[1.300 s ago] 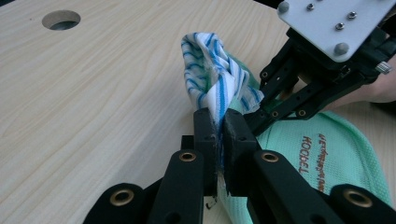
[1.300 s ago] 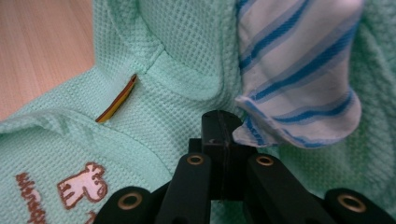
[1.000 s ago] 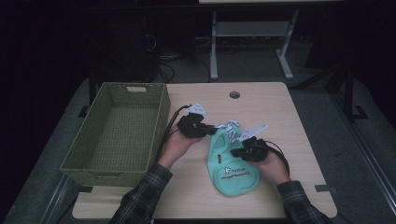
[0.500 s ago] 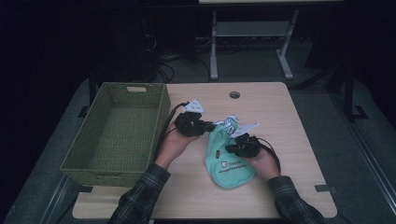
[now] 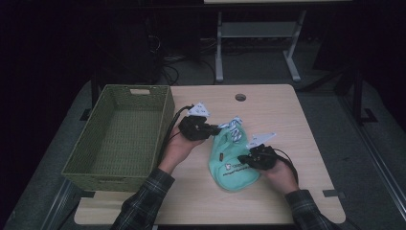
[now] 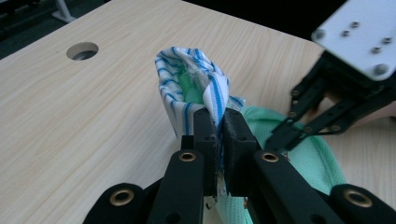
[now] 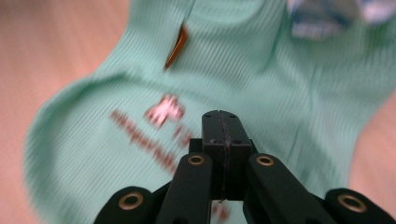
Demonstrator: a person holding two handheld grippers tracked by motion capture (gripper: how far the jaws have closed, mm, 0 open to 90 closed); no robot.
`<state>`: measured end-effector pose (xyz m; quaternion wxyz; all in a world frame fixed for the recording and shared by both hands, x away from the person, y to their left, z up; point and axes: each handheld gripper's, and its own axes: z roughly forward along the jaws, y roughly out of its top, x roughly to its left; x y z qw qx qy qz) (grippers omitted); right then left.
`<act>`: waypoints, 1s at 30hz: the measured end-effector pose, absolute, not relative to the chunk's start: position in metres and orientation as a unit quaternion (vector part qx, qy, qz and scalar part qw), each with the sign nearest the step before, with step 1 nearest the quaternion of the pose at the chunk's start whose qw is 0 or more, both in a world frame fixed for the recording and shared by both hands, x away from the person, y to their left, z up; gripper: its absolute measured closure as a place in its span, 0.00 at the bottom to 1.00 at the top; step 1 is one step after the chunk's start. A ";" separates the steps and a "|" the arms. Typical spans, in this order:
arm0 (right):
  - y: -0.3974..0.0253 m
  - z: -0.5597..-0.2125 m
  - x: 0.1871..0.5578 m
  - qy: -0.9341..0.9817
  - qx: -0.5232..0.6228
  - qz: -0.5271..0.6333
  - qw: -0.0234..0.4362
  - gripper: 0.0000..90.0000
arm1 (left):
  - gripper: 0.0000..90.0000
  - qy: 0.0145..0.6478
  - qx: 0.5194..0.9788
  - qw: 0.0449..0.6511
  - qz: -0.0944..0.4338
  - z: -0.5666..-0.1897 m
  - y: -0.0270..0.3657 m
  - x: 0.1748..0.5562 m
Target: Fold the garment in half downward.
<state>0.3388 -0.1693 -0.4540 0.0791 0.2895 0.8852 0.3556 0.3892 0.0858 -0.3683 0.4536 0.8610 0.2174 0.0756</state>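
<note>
A mint-green garment [image 5: 233,163] lies crumpled on the wooden counter [image 5: 297,124], just right of centre in the high view, with a pale printed patch on its front and a small brown tag near its upper part. At its upper end a blue-and-white striped cloth [image 5: 234,128] sticks up — in the left gripper view it rises as a bunched loop in the middle of the frame, with green fabric showing inside it.

The left tongs [image 6: 219,122] are pressed together on the lower edge of that striped cloth, the fabric pinched between the two black jaws. In the high view they sit [image 5: 214,130] at the garment's upper left, held by the person's left hand.

The right tongs [image 7: 222,122] are closed tight, jaws meeting with no visible gap, over the green knit; whether any fabric is caught between them I cannot tell. In the high view they sit [image 5: 245,159] on the garment's right side.

An open green woven basket [image 5: 119,139] stands on the left of the counter — near the left hand, apart from the garment.
</note>
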 end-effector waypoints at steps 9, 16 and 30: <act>-0.187 -0.465 0.319 0.888 0.303 0.341 0.056 1.00 | 0.95 0.193 0.868 0.451 0.073 -0.368 0.085 0.379; -0.185 -0.465 0.319 0.887 0.305 0.341 0.065 1.00 | 0.95 0.160 0.876 0.451 0.058 -0.370 0.079 0.364; -0.184 -0.467 0.324 0.880 0.315 0.349 0.070 1.00 | 0.95 0.120 0.889 0.440 0.032 -0.384 0.062 0.334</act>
